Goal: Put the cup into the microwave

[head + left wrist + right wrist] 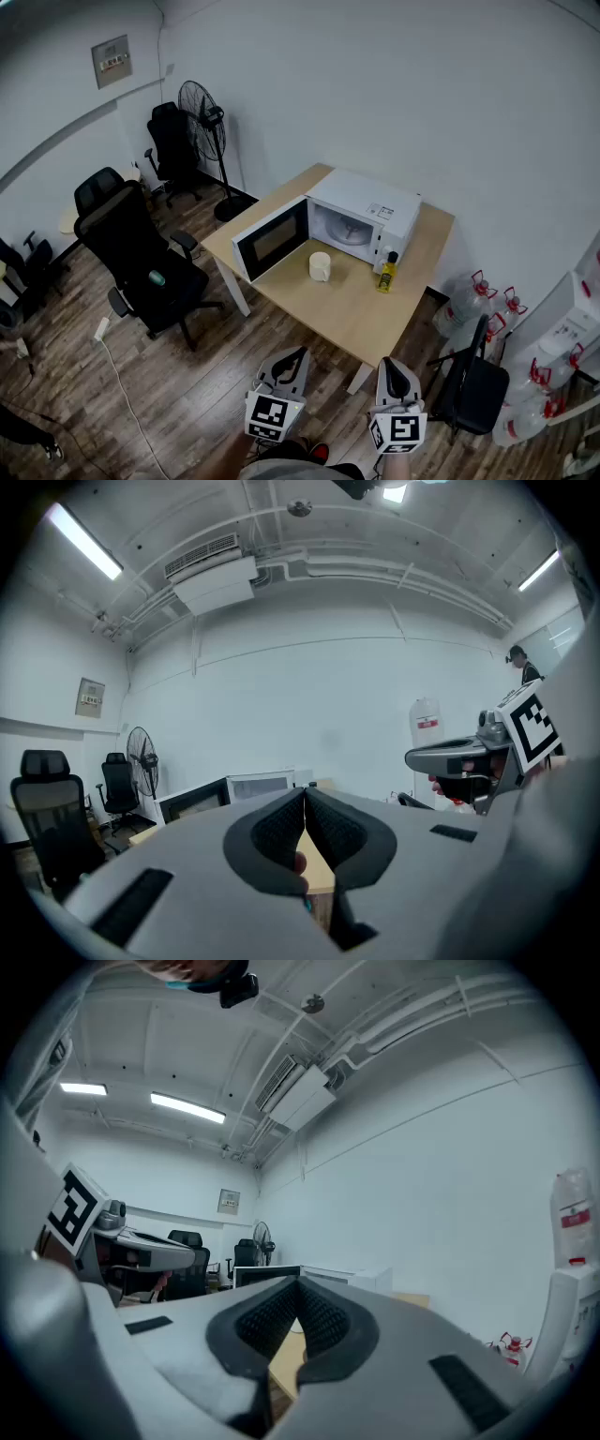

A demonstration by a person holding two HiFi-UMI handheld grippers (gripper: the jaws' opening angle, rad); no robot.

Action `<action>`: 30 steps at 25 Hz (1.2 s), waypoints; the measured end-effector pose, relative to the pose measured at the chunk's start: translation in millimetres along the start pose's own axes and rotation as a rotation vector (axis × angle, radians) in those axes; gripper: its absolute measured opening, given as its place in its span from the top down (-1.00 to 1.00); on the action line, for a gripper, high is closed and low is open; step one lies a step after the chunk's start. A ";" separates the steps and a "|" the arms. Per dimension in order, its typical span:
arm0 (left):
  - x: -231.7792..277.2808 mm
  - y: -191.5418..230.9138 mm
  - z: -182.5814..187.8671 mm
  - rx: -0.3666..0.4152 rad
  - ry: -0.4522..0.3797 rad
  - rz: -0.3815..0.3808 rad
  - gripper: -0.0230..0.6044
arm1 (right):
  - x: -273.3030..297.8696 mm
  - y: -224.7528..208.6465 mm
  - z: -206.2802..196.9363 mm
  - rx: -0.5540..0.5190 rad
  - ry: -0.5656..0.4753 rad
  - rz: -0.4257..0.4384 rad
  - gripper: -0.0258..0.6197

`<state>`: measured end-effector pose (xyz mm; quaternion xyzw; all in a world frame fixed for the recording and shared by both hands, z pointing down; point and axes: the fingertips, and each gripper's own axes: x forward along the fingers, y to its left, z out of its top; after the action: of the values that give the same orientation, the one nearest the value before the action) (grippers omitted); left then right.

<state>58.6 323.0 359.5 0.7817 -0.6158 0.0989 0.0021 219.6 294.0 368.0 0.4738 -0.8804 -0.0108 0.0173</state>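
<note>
At the far left, a black office chair [136, 253] is seen on the wooden floor [178, 394], with a standing fan [202, 112] set behind it near the wall. Further right, a light wooden table [361, 314] is placed against the white wall. The white microwave [375, 211] is set on its far side, and its door [272, 239] is swung fully open to the left. The cup [321, 266], pale and upright, is found on the tabletop just in front of the open microwave cavity, not inside it. A yellow bottle [386, 274] is stood just beside the microwave's right front corner, to the right of the cup. Water jugs [469, 300] are grouped on the floor at the right.

Low in the head view, well apart from the table, the left gripper [298, 354] is held with its jaws pressed together on nothing. The right gripper [389, 364] is likewise held closed and empty beside it.
</note>
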 end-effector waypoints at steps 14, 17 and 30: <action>8.6 23.9 0.2 -0.008 0.007 0.070 0.85 | 32.3 2.8 1.2 0.013 -0.009 0.058 0.88; 16.5 37.0 -0.2 -0.008 0.003 0.092 0.85 | 49.3 4.4 1.8 0.003 -0.016 0.079 0.88; 121.5 132.1 -7.9 -0.022 0.018 0.088 0.85 | 184.2 -4.2 -8.3 0.018 -0.003 0.073 0.88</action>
<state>-42.8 175.1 370.7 0.7528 -0.6507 0.0989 0.0118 122.0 137.9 379.9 0.4416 -0.8971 -0.0027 0.0121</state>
